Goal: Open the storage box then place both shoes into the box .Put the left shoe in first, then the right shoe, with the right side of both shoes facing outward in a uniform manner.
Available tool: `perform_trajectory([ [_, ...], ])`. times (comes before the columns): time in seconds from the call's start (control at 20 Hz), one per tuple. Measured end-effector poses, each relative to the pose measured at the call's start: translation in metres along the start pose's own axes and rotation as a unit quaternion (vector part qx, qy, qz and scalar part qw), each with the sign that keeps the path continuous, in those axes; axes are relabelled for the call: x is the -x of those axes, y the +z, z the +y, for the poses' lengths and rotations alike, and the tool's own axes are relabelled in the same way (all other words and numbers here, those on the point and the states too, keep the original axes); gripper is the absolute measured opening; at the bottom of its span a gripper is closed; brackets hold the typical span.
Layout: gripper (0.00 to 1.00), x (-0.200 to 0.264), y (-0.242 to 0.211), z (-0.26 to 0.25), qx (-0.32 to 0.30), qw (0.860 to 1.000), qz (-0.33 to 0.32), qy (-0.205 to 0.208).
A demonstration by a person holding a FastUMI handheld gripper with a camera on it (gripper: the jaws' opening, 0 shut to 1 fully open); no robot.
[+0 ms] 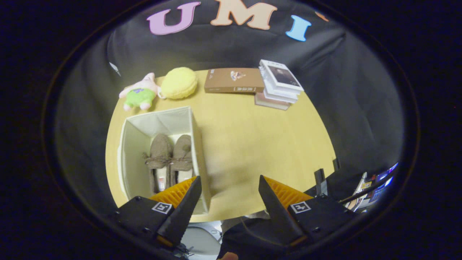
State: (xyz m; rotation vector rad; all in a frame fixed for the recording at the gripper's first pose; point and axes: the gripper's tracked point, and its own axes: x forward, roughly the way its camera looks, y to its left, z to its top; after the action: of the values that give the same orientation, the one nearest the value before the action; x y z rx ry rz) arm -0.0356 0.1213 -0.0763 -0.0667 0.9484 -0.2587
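An open cream fabric storage box stands on the wooden table, ahead of my left finger. Two brown fuzzy shoes lie side by side inside it, toes pointing away from me: one shoe on the left, the other shoe on the right. My gripper is held high above the table's near edge, open, with nothing between its fingers. The left fingertip overlaps the box's near right corner in the view.
At the table's far side lie a pink and green plush toy, a yellow round cushion, a brown book and a stack of books. Bare tabletop spreads right of the box. Clutter shows off the table's right edge.
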Motion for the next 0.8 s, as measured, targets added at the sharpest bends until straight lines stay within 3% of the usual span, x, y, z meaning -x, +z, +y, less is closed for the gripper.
perform_trajectory([
  [0.2, 1.00, -0.014, -0.001, -0.059, 0.001, 0.999, -0.037, -0.020],
  [0.4, 1.00, -0.027, 0.032, -0.081, -0.013, 0.991, -0.127, 0.027],
  [0.6, 1.00, -0.022, 0.085, -0.101, -0.034, 0.963, -0.255, 0.078],
  [0.8, 1.00, -0.008, 0.114, -0.123, -0.033, 0.931, -0.354, 0.086],
])
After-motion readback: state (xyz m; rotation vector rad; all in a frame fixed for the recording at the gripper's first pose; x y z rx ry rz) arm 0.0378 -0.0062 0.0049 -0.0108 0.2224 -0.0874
